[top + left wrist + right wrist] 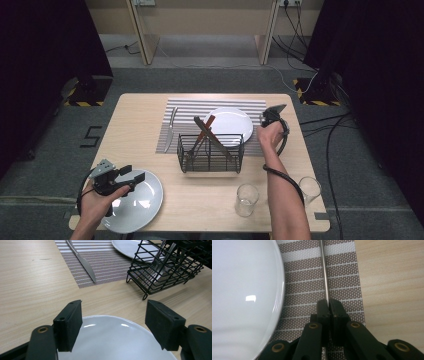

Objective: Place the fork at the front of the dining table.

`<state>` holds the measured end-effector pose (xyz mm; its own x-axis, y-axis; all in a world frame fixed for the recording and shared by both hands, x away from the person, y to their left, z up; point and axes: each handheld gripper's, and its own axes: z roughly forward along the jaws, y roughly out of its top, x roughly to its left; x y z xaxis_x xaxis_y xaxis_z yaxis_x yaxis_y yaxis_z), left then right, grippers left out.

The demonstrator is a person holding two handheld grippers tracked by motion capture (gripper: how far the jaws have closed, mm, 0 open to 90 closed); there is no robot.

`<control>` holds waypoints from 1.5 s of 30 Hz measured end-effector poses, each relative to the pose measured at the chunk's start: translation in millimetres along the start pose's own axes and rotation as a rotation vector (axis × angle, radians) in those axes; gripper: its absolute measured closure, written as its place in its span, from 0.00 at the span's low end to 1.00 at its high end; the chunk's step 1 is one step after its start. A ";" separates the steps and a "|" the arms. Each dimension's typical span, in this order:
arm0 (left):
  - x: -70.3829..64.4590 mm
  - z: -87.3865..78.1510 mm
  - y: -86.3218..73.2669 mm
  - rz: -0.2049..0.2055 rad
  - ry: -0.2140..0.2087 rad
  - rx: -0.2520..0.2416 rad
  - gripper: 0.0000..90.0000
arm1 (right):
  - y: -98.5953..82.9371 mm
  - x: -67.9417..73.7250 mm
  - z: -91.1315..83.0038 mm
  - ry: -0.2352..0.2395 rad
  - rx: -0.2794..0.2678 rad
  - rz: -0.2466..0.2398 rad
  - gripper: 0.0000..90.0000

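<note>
Cutlery piece [325, 277], thin and edge-on, sits clamped in the right claw [329, 305]; it may twist and slip onto the placemat [304, 277]. Left claw [113, 322] gapes apart over a plate [115, 340].

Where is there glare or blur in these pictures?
High view: soft overall, pale reflections on the near plate. Left gripper view: open left gripper sharp, two small highlights on that plate's rim. Right gripper view: bright glint on the white plate; the thin metal utensil in the right gripper looks crisp.
</note>
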<state>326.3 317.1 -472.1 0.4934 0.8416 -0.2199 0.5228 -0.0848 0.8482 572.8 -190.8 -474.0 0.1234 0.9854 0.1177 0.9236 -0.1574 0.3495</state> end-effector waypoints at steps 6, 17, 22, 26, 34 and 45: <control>-0.5 -0.2 0.3 0.000 -0.003 -0.002 0.33 | -0.5 -1.0 -7.5 0.009 -0.025 -0.003 0.86; -3.2 -0.8 1.6 0.005 -0.006 -0.005 0.33 | -13.6 -0.9 -31.4 0.021 -0.012 -0.059 0.91; -3.2 -1.2 1.6 0.005 -0.003 -0.005 0.33 | -17.7 -0.6 -30.9 0.015 -0.002 -0.081 0.93; -2.4 -0.8 1.3 0.003 -0.004 -0.006 0.33 | -19.2 -1.1 -29.1 0.012 0.008 -0.081 0.95; -2.3 -0.3 0.7 0.002 -0.005 -0.004 0.33 | -21.4 0.3 -26.9 0.007 0.012 -0.097 0.98; -2.1 -0.2 0.4 0.003 -0.005 -0.003 0.33 | -22.3 8.4 -26.5 -0.023 0.012 -0.137 0.99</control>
<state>325.4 315.4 -471.2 0.4986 0.8385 -0.2199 0.5195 -0.0859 0.8501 543.6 -180.8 -456.2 0.0034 0.9988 0.0482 0.9366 -0.0201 0.3498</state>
